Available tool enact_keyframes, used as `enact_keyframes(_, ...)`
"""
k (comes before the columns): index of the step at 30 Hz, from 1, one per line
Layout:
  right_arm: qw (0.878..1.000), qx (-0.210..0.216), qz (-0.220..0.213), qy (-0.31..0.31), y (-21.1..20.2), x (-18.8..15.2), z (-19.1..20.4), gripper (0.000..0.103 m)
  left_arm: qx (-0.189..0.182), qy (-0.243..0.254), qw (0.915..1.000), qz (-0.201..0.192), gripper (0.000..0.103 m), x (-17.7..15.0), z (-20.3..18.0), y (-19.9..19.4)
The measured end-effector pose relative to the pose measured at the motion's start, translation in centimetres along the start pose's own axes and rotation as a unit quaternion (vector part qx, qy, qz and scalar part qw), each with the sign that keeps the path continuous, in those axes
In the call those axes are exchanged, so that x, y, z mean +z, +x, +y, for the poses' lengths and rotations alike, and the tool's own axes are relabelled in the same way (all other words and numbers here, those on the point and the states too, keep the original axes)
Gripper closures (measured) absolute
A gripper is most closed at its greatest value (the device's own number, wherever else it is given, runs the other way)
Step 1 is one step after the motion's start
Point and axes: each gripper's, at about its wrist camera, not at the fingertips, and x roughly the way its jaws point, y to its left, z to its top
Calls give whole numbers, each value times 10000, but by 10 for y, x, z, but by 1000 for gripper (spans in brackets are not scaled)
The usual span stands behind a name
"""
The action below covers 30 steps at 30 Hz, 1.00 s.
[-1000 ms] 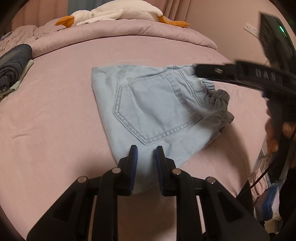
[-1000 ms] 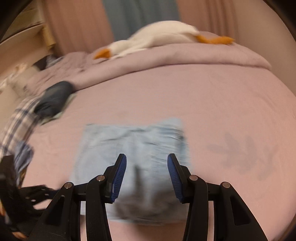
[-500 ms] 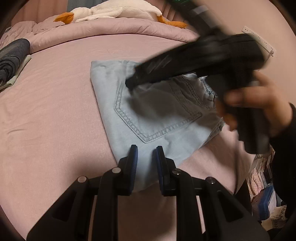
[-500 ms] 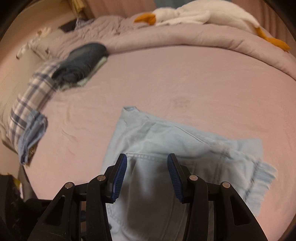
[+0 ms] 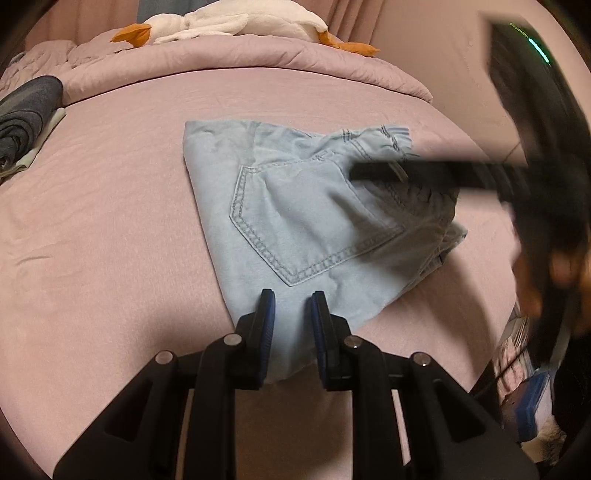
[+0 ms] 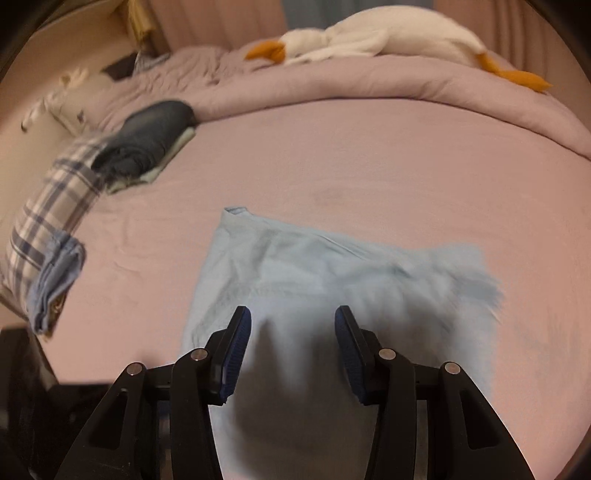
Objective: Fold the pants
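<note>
Light blue denim pants point(image 5: 303, 221) lie folded on the pink bed sheet point(image 5: 92, 240), back pocket up, waistband to the right. My left gripper point(image 5: 293, 306) hovers over their near corner, its blue pads a narrow gap apart with flat fabric showing between them. The right gripper point(image 5: 362, 171), held by a hand point(image 5: 554, 273), reaches in from the right over the waistband, blurred. In the right wrist view the right gripper point(image 6: 291, 325) stands open above the pants point(image 6: 295, 266), which are blurred and shadowed beneath it; nothing is pinched.
A rolled pink duvet point(image 5: 240, 62) with a white plush goose point(image 5: 229, 26) lies at the bed's far end. Dark folded clothes point(image 6: 147, 133) and a plaid cloth point(image 6: 48, 221) sit at the left side. The bed's right edge drops to clutter on the floor point(image 5: 528, 398).
The right gripper swung left across the pants, then drew back toward the waistband side. The left gripper and the pants stayed where they were.
</note>
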Motion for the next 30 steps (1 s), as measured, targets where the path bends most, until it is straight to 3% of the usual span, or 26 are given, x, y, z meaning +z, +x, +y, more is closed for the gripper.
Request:
enact_keyframes(3,10000,36,-10,-22,-18,-29,-4,55,-53,-93,9999,-101,83,14,5,-5)
enact_keyframes(6,9995,131,191,-193,-14,-50,-8,55,131,-111,9994,-298,83,33,12,-6)
enact_keyframes(8,9989,-59,180,-436,-8,-61,-3,55,287,-124,9989,-361,83,51,21,4)
enact_keyframes(12,9975,-354,189,-574,-3,-52,5,50,590,-442,9972,-109,79,81,47,39)
enact_keyframes(15,9976,-353,190,-573,-2,-51,5,50,455,-711,9960,298,69,93,64,65)
enact_keyframes(24,9988,-193,106,-440,-4,-58,1,49,459,-719,9963,109,68,82,59,46)
enact_keyframes(27,9999,149,-72,22,-13,-58,-12,49,496,-546,9973,-49,70,71,47,29)
enact_keyframes(30,9958,445,-518,606,-34,-53,-34,49,438,-341,9985,-28,69,53,33,16)
